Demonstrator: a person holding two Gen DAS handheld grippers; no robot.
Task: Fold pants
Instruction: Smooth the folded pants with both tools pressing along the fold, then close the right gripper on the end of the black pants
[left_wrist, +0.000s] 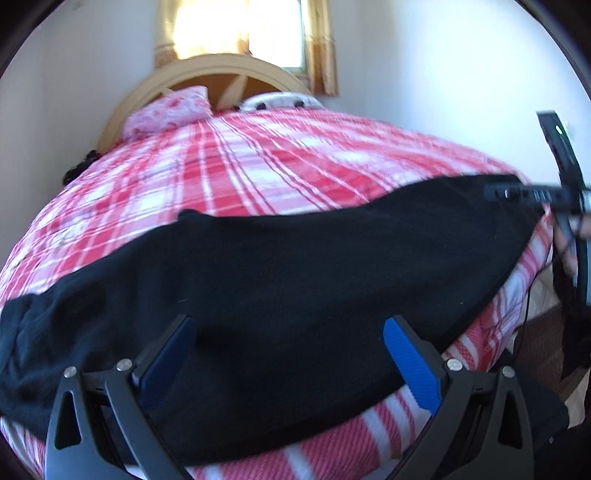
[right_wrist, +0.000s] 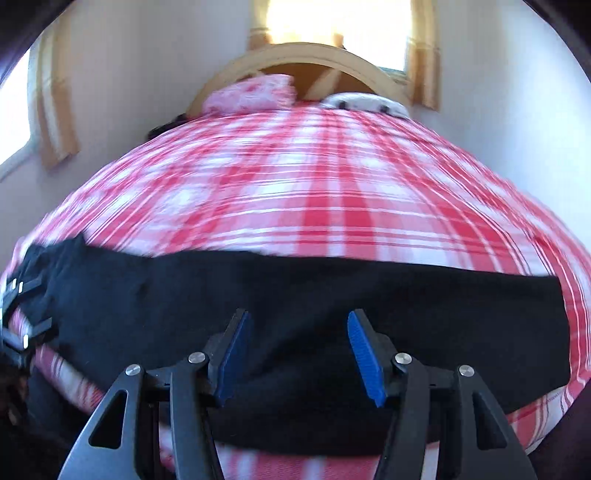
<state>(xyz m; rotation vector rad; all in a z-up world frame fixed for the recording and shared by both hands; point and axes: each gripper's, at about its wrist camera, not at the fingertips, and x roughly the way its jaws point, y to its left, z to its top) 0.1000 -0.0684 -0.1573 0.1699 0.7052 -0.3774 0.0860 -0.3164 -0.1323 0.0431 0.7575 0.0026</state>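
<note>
Bed w/ red-white plaid cover fills both views, white walls round it. Black pants lie flat in a long band across the near edge, one end bunched at near left corner, other end close to the right edge. My left gripper hangs over the pants, jaws released wide, nothing between pads. Right gripper same: jaws apart, holding nothing, over the pants' near hem. Past the band, cover is bare up to 2 pillows by the headboard; bright window behind.
</note>
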